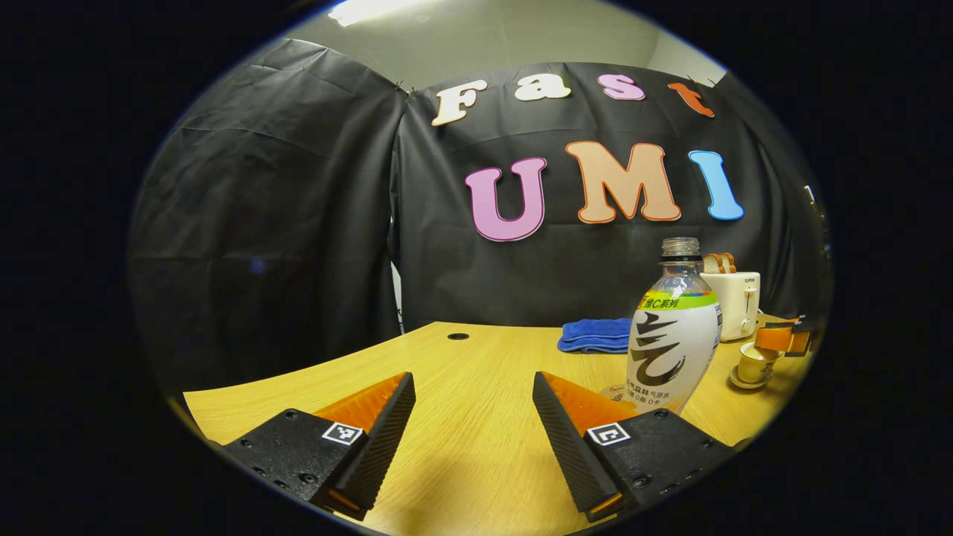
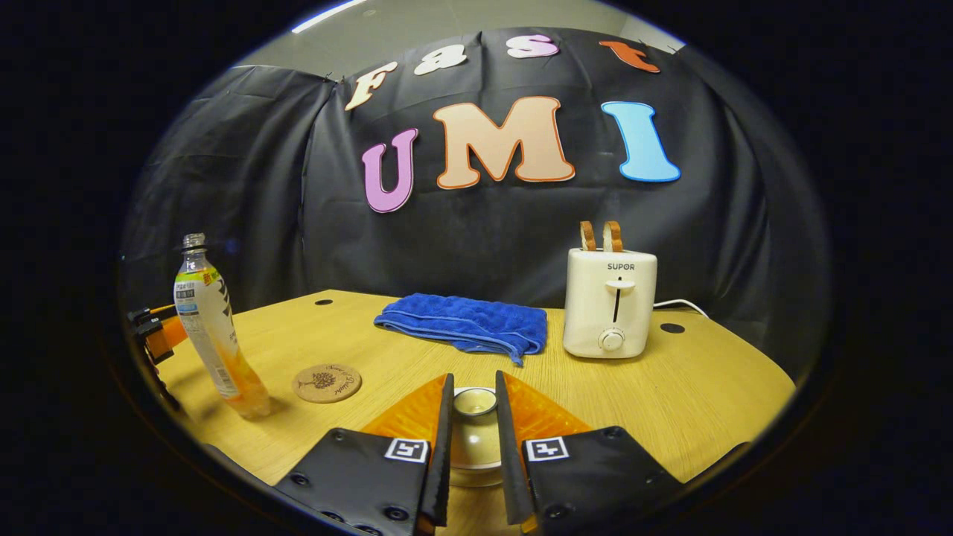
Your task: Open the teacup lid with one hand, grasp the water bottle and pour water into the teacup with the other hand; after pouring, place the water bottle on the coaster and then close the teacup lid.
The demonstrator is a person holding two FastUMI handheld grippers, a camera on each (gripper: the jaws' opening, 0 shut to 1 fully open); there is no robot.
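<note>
Closing around the teacup lid (image 2: 474, 402), the right gripper (image 2: 473, 417) is pinching its knob between both fingers, with the teacup (image 2: 473, 454) sitting at six o'clock in the right gripper view. Outward, the coaster (image 2: 327, 383) is lying at nine o'clock and the water bottle (image 2: 216, 327) is standing just beyond it, uncapped, off the coaster. In the left gripper view, the left gripper (image 1: 473, 417) is hanging spread and empty over the table (image 1: 476, 357), the bottle at its two o'clock. Judging from this, lid-lifting is only beginning; grasping, pouring, placing and closing are remaining.

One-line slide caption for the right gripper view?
Right gripper closed around the teacup lid; water bottle stands beside the coaster.
</note>
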